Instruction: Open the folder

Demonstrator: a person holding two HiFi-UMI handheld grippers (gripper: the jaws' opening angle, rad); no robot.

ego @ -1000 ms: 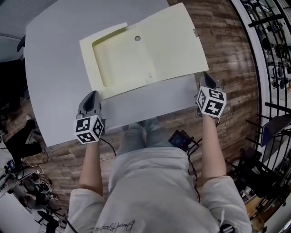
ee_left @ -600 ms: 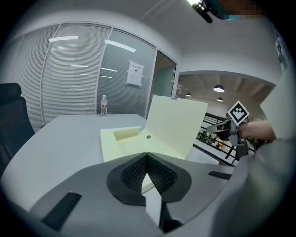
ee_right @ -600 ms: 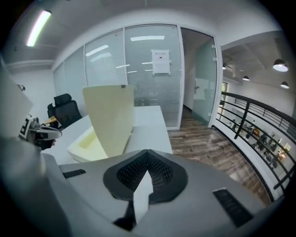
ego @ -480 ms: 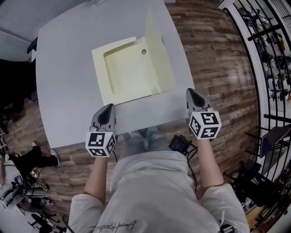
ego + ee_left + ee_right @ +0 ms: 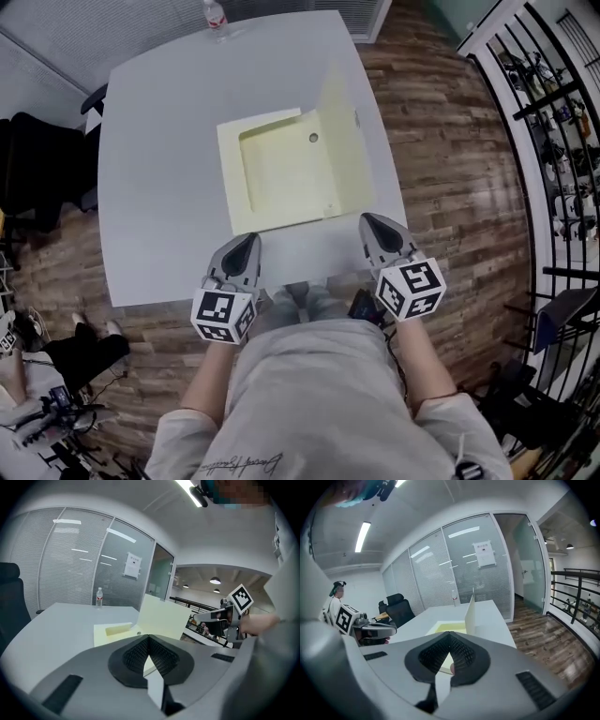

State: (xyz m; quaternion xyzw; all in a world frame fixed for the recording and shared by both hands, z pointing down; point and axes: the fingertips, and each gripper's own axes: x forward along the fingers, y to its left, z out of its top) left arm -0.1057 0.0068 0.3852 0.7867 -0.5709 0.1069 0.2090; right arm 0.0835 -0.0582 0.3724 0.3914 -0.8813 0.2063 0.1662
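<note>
The grey worktop (image 5: 159, 187) carries the task's thing: the pale yellow folder (image 5: 281, 178) lies on its right half, toward the near edge, with its long side running away from the person. That puts it in easy reach of both arms.

The folder's back panel lies flat, showing the inner pocket. The cover (image 5: 339, 122) rises from the folder's right edge, standing close to upright instead of lying flat on the worktop. Nothing touches it, so I judge that the stiff fold at the spine alone props it there. The folder is therefore open, but not fully spread.

The left gripper (image 5: 246, 242) and the right gripper (image 5: 369, 223) hover at the near edge of the worktop, one on each side of the folder's near end and apart from it. Each gripper view shows its jaws pressed together with nothing between them. They look held clear of the folder so as not to nudge the cover.

A bottle (image 5: 217, 19) stands upright at the far edge, well apart from the folder and out of the way. A small round stud (image 5: 313, 138) sits on the back panel near the spine, probably part of the clasp.
</note>
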